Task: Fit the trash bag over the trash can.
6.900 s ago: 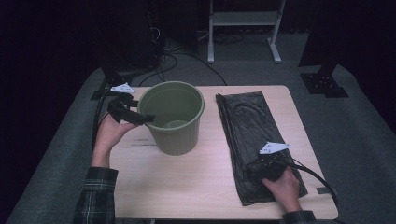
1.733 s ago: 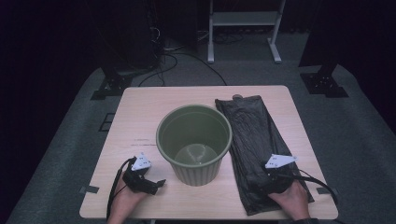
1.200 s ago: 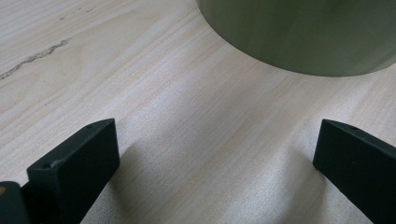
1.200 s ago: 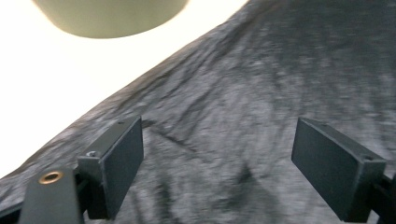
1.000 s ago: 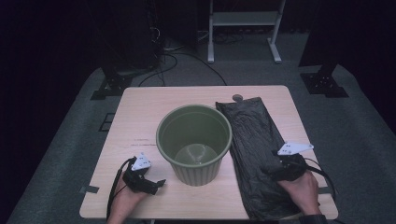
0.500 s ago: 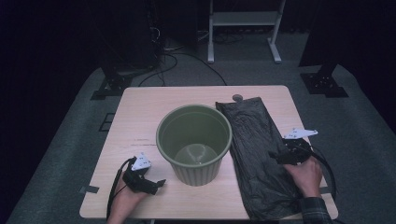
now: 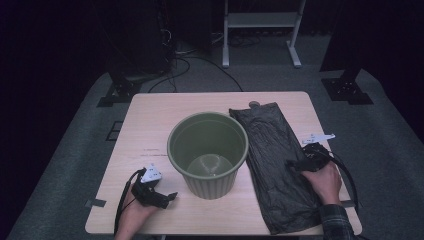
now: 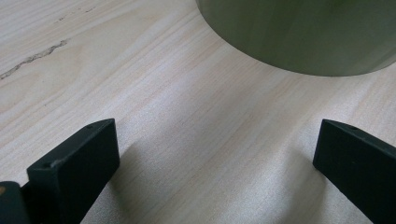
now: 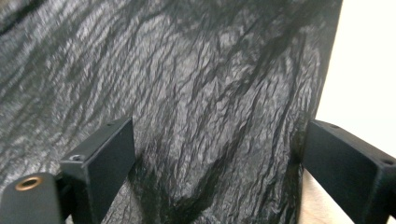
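Left hand-held gripper (image 7: pixel 165 198) rests w/ jaws apart & empty on the worktop (image 7: pixel 150 125), just beside the green bin (image 7: pixel 207 152). Bin stands upright mid-worktop. Black bin bag (image 7: pixel 270 155) lies flat to its right. Right hand-held gripper (image 7: pixel 292 164) sits over the bag's right edge; its jaws have just been opening, nothing pinched. Step, prob.: getting hold of the bag. Next: drop onto the edge & clamp one layer.

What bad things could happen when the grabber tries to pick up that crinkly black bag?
The black plastic bag lies flat on the table, so the open right gripper may slide over it, or pinch just one layer. Lifting it could drag the bag against the green bucket right beside it and nudge that. The left gripper is open beside the bucket and isn't holding it, so the bucket could shift.
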A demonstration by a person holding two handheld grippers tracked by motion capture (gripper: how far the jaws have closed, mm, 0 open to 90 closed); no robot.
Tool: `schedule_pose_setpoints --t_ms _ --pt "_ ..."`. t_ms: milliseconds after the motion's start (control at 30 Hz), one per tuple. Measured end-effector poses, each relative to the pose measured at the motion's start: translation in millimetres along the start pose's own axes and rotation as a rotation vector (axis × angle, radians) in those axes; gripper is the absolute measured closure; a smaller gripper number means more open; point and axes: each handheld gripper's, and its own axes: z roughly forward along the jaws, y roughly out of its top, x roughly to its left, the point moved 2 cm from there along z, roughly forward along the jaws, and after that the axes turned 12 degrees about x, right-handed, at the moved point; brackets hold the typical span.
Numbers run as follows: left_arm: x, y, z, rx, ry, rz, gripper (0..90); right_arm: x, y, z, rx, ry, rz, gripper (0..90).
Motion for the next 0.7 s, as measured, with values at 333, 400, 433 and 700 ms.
schedule_pose_setpoints --t_ms 333,400,433,700 --pt "0.0 0.0 0.0 0.001 -0.001 0.003 0.0 16.6 0.1 2.1 -0.025 0.061 -0.037 5.3" --pt "0.0 0.0 -0.1 0.001 -0.001 0.003 0.0 21.1 1.2 2.8 -0.026 0.071 -0.050 5.3" --pt "-0.1 0.0 0.0 0.001 -0.001 0.002 0.0 23.8 1.9 3.2 -0.024 0.079 -0.056 5.3" --pt "-0.1 0.0 -0.1 0.001 -0.001 0.003 0.0 43.8 10.4 7.9 -0.016 0.114 -0.106 5.3"
